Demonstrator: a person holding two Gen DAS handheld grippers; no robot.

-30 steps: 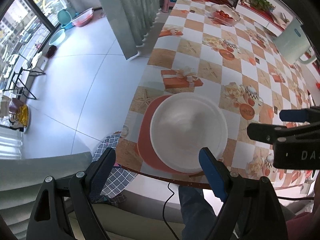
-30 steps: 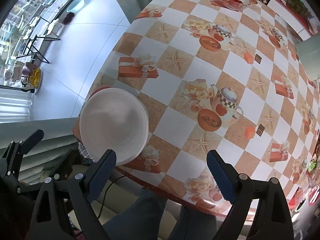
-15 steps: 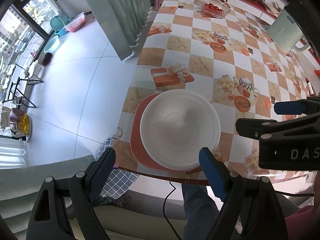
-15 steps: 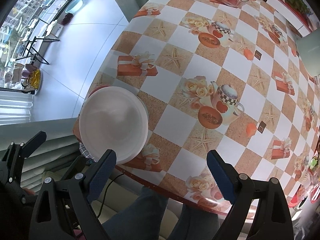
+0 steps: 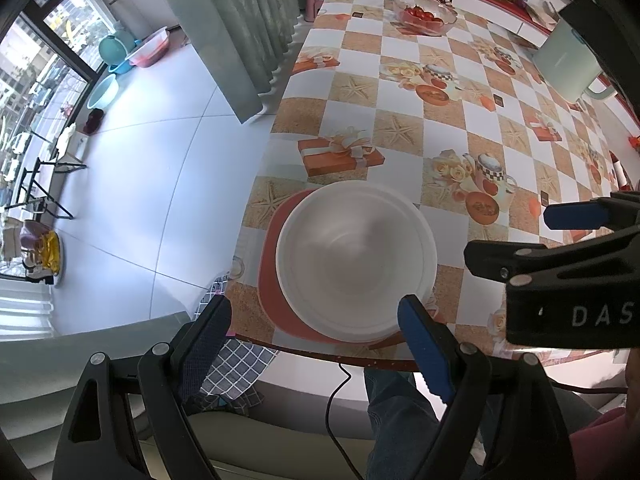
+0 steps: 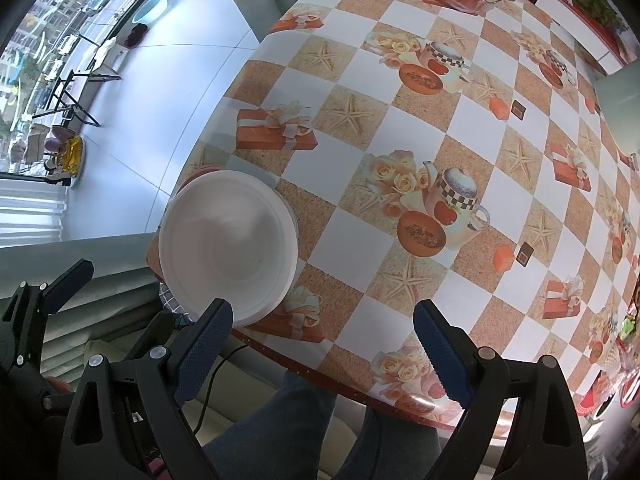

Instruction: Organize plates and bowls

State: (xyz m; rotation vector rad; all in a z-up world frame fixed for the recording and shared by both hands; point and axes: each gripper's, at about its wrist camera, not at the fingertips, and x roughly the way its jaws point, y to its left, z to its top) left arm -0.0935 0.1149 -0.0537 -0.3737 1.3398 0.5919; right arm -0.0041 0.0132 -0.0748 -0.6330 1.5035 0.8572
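A white bowl (image 5: 356, 260) sits in white plates stacked on a red plate (image 5: 272, 280) at the table's near left corner. The stack also shows in the right wrist view (image 6: 228, 248). My left gripper (image 5: 316, 340) is open and empty, held above and just in front of the stack. My right gripper (image 6: 324, 340) is open and empty, over the table's near edge to the right of the stack. The right gripper's body shows at the right of the left wrist view (image 5: 568, 264).
The table (image 6: 400, 132) has a checkered cloth. A glass bowl of tomatoes (image 5: 424, 16) stands at the far end. A pale green jug (image 5: 568, 64) stands at the far right. The person's legs (image 6: 280, 432) and a cable are below the near edge.
Both grippers have drawn back and to the left a little, so the stack sits further right in the views. Both stay open and empty.
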